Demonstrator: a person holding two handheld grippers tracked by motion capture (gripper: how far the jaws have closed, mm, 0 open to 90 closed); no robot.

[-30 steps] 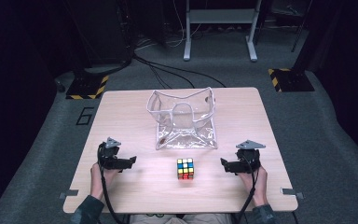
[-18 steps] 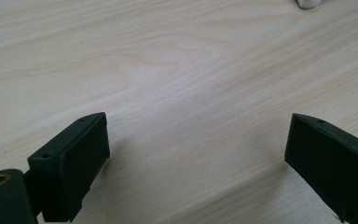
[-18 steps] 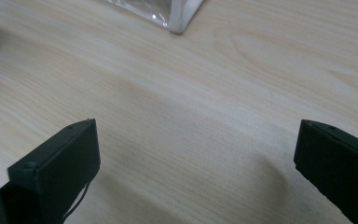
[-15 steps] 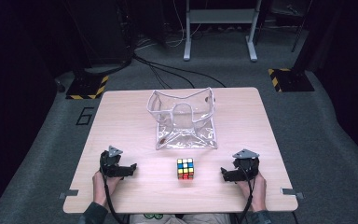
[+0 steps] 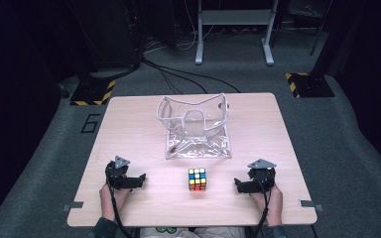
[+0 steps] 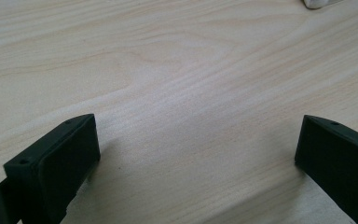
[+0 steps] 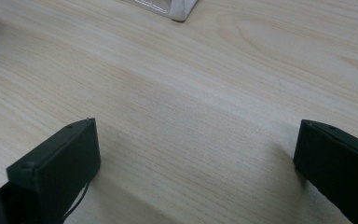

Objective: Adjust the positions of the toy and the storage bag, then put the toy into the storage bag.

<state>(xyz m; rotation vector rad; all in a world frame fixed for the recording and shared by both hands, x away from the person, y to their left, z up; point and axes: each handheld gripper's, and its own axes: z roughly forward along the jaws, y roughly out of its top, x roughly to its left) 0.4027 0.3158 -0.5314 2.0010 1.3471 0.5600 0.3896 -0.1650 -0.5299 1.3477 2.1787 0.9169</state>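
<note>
A colourful puzzle cube [image 5: 197, 179] sits on the wooden table [image 5: 129, 119] near its front edge, midway between my two grippers. Behind it stands a clear plastic pouch [image 5: 196, 126] with its mouth gaping upward. My left gripper [image 5: 138, 179] rests low at the table to the cube's left, pointing toward it. Its jaws have just been opening and stand wide apart over bare wood [image 6: 196, 154], nothing between them. My right gripper [image 5: 239, 184] mirrors it on the cube's right, open and empty [image 7: 196, 154]. A pouch corner [image 7: 177, 9] shows far ahead of it.
Bare wood lies between each gripper and the cube. Beyond the table is grey carpet with black cables, two yellow-and-black striped bases [image 5: 92, 92] [image 5: 307, 84] and a metal stand [image 5: 233, 29]. A "6" mark [image 5: 90, 122] is on the floor at the left.
Both hands sank toward the table and drew slightly back toward its front edge, then kept still. The cube and the pouch have not moved.
</note>
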